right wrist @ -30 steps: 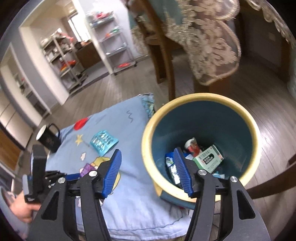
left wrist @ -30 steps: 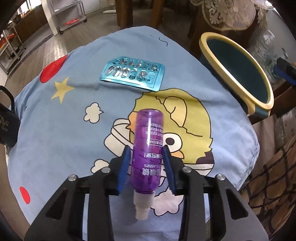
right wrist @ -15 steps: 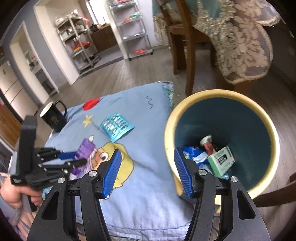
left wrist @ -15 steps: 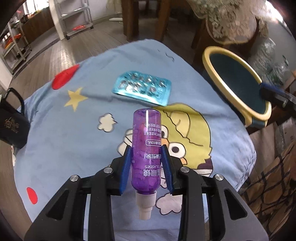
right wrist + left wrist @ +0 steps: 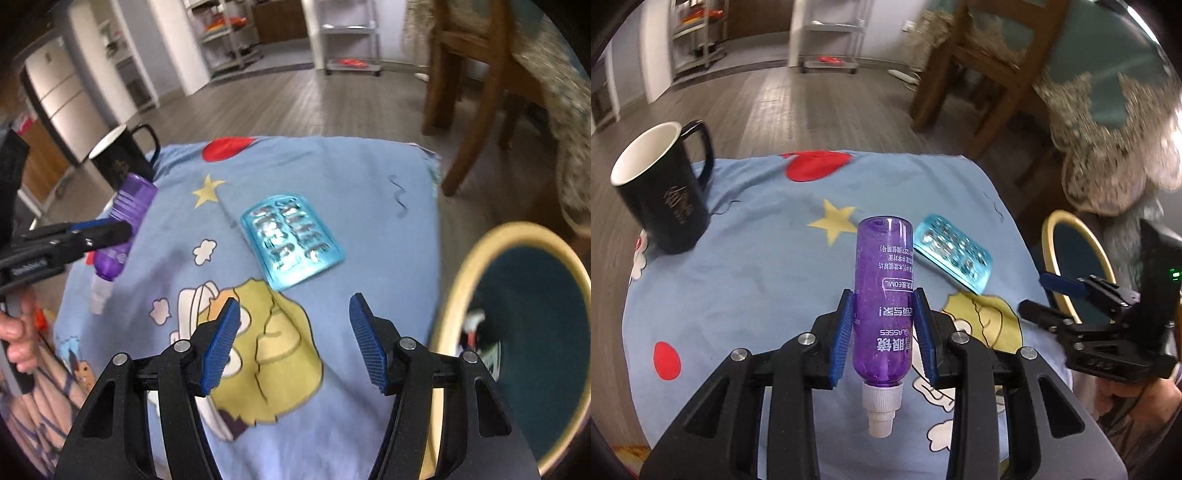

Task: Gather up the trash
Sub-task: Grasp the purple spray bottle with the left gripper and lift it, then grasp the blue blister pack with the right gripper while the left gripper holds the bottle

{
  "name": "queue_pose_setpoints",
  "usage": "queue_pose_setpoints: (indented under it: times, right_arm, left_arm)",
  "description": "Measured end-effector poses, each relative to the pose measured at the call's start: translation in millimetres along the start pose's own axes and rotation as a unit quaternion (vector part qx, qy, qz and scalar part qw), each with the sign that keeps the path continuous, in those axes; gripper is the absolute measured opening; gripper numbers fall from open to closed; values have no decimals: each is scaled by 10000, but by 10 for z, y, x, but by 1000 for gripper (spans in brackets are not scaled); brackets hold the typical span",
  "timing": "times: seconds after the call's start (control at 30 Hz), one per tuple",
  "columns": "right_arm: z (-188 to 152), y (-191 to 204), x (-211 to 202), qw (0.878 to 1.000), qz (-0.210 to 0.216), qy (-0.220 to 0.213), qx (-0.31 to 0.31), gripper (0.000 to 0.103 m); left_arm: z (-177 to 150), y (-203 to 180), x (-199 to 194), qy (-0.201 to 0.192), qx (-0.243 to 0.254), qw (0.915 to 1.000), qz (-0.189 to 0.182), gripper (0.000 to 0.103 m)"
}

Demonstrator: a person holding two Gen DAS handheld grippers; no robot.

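My left gripper (image 5: 884, 325) is shut on a purple plastic bottle (image 5: 884, 295), white cap toward the camera, lifted above the blue cartoon cloth (image 5: 746, 258). From the right wrist view the same bottle (image 5: 123, 221) hangs at the left in the left gripper (image 5: 105, 230). A teal blister pack (image 5: 291, 240) lies flat on the cloth just beyond my right gripper (image 5: 295, 332), whose jaws are opening with nothing between them. The blister pack (image 5: 953, 258) also shows right of the bottle, and the right gripper (image 5: 1039, 297) reaches in from the right edge.
A yellow-rimmed teal bin (image 5: 461, 295) with trash inside stands off the cloth's right side; its rim (image 5: 1052, 225) shows too. A black mug (image 5: 661, 192) stands on the cloth's far left corner. A wooden chair (image 5: 465, 92) and a lace-covered table stand behind. A person's hand (image 5: 18, 336) holds the left gripper.
The left gripper has lifted the bottle and swung left, bringing the mug into view. The right gripper moved from over the bin to above the cloth near the blister pack, jaws wider.
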State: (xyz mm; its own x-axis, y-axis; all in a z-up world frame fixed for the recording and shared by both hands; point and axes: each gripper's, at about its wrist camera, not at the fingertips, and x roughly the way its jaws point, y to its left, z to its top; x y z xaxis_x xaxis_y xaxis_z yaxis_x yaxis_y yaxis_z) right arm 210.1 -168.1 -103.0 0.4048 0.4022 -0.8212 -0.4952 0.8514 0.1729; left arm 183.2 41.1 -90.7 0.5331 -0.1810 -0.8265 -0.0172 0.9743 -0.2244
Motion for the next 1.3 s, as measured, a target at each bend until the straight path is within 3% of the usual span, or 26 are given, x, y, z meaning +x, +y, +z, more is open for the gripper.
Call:
queue_pose_setpoints:
  times: [0.03, 0.07, 0.2, 0.47, 0.6, 0.7, 0.77, 0.97, 1.3]
  right_arm:
    - [57, 22, 61, 9999, 39, 33, -103, 75]
    - [95, 40, 104, 9998, 64, 55, -180, 76]
    - [281, 126, 335, 9979, 106, 272, -571, 76]
    - [552, 137, 872, 9878, 11, 871, -1289, 76]
    - [567, 121, 929, 9877, 76, 821, -1329, 79]
    - [526, 147, 905, 9873, 114, 764, -1386, 77]
    - [485, 168, 874, 9871, 117, 733, -1421, 69]
    - [303, 231, 694, 9872, 307, 767, -1364, 69]
    - [25, 220, -63, 9957, 224, 181, -883, 68]
  left_arm:
    - [9, 43, -11, -25, -97, 9999, -22, 32]
    - [18, 75, -16, -42, -168, 9998, -40, 32]
    - [43, 189, -45, -114, -391, 9991, -110, 32]
    - [98, 167, -42, -158, -384, 9989, -232, 32]
    - [119, 121, 4, -129, -346, 9990, -263, 32]
    - [130, 92, 36, -102, -337, 9990, -272, 32]
    - [138, 69, 44, -101, -315, 9991, -279, 32]
    - [148, 19, 35, -134, -262, 9992, -281, 32]
    - [168, -147, -2, -214, -111, 9991, -337, 32]
